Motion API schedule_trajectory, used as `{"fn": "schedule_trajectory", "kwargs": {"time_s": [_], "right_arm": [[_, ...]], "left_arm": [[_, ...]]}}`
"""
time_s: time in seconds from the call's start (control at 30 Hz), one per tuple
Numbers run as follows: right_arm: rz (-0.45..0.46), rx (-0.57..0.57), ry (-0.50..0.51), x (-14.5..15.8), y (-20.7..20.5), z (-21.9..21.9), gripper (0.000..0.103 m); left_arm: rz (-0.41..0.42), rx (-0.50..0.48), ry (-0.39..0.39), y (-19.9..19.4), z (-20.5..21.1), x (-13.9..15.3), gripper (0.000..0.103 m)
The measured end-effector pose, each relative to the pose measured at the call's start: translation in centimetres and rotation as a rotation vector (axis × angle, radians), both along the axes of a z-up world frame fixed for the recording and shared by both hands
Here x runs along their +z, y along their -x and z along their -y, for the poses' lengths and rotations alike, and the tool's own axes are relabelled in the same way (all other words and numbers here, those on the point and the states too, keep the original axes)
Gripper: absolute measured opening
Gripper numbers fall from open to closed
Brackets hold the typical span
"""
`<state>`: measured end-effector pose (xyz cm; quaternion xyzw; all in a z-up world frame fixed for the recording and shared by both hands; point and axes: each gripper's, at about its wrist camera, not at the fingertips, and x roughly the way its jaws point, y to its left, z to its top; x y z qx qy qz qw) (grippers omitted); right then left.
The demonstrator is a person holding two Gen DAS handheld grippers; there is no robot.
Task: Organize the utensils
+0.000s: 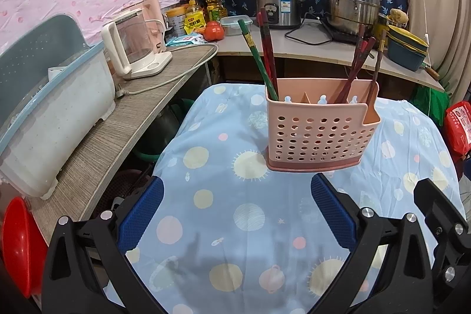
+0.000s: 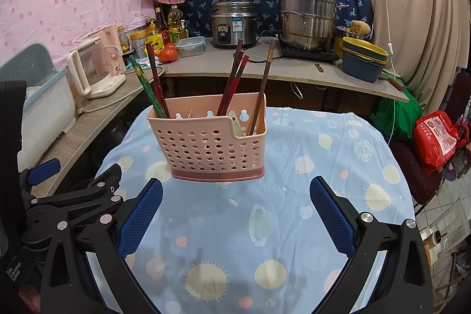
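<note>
A pink perforated utensil holder (image 1: 319, 134) (image 2: 210, 149) stands upright on the table with the light blue patterned cloth (image 1: 235, 225) (image 2: 294, 211). Green and dark red chopsticks (image 1: 262, 64) (image 2: 153, 87) lean out of its left compartment. More red and brown chopsticks (image 1: 360, 64) (image 2: 235, 78) stand in the right side, and a pale utensil (image 2: 237, 122) lies in the notched corner. My left gripper (image 1: 237, 206) is open, short of the holder, with nothing between its blue pads (image 1: 141, 214). My right gripper (image 2: 235, 208) is likewise open, short of the holder, and holds nothing. The left gripper's body (image 2: 73, 196) shows at the left of the right wrist view.
A counter at left carries a lidded plastic bin (image 1: 50, 119) and a white kettle (image 1: 132, 46). The back shelf holds a rice cooker (image 1: 278, 5), a steel steamer pot (image 1: 351, 2), bottles, a tomato (image 1: 213, 31) and stacked bowls (image 2: 363, 58). A red bag (image 2: 438, 137) sits on a chair at right.
</note>
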<state>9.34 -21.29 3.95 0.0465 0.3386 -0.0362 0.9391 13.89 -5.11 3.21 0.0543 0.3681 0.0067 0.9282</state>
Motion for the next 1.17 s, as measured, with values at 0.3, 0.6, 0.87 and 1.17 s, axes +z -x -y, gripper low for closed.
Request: {"fn": "schedule_trajectory", "kwargs": {"time_s": [0.3, 0.6, 0.87, 1.17], "right_arm": [[-0.001, 0.001, 0.001, -0.03, 0.02, 0.08, 0.097], [-0.001, 0.000, 0.001, -0.01, 0.02, 0.05, 0.097], [0.000, 0.000, 0.002, -0.05, -0.03, 0.03, 0.097], [-0.002, -0.001, 0.003, -0.13, -0.02, 0.02, 0.097]], "left_arm": [[-0.004, 0.003, 0.000, -0.11, -0.01, -0.08, 0.096], [-0.002, 0.003, -0.002, -0.10, -0.03, -0.12, 0.096], [-0.001, 0.002, -0.004, 0.03, 0.06, -0.13, 0.096], [-0.003, -0.008, -0.011, 0.05, 0.38, -0.26, 0.096]]}}
